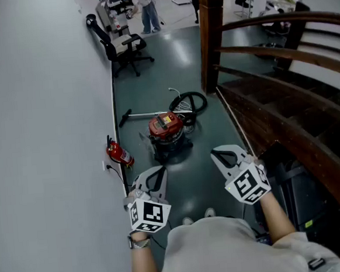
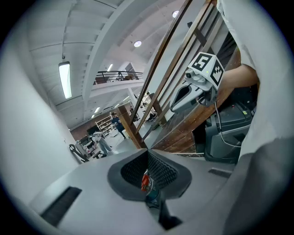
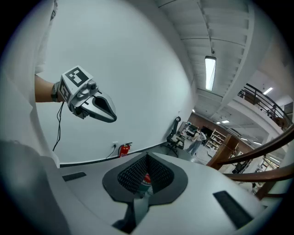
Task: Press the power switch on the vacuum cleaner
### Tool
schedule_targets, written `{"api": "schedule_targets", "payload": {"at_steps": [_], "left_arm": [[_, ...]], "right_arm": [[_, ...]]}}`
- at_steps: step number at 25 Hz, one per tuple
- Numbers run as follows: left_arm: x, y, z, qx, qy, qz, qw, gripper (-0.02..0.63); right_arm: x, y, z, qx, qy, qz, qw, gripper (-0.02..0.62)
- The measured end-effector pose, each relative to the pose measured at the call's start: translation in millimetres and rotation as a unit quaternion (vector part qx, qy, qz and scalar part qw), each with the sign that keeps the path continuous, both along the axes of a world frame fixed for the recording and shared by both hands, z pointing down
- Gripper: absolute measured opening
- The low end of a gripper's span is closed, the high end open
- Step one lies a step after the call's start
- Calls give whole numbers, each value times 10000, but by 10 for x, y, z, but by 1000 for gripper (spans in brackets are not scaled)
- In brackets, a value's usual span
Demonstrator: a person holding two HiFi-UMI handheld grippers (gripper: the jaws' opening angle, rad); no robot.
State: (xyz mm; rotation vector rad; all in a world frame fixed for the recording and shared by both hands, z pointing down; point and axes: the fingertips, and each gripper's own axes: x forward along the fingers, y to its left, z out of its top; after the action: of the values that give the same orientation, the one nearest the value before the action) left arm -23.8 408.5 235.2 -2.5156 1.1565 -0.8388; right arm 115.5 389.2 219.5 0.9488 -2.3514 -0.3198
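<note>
The red vacuum cleaner (image 1: pixel 167 128) is sitting on the dark green floor (image 1: pixel 175 56) ahead of you, well apart from both tongs. Its black hose (image 1: pixel 195 100) is curling just behind it, and its wand (image 1: pixel 139 115) is lying toward the white wall (image 1: pixel 39 113). A red fire extinguisher (image 1: pixel 118 153) is standing at the foot of that wall, near the vacuum's left side.

You are holding the left gripper (image 1: pixel 157 174) with its jaws brought fully together, gripping nothing. Its ribbed pads (image 2: pixel 161 170) are meeting at the tips, and only a red sliver of the vacuum is showing behind them. You are holding the right gripper (image 1: pixel 219 155) the same way, jaws closed tight and empty, with its tips aiming down toward the vacuum.

A wooden stair railing (image 1: pixel 269 54) is running along your right. Farther off, a black office chair (image 1: pixel 123 47) is standing by the wall, and a person (image 1: pixel 148 8) is standing beyond it.
</note>
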Motion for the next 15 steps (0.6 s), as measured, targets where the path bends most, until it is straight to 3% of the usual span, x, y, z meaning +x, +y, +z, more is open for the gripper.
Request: {"api": "schedule_targets", "payload": {"at_steps": [15], "left_arm": [[25,-54,-66,18,-165,-235,9996,-9]], "right_arm": [[71,5,-75,120,-304,14,9995,29]]}}
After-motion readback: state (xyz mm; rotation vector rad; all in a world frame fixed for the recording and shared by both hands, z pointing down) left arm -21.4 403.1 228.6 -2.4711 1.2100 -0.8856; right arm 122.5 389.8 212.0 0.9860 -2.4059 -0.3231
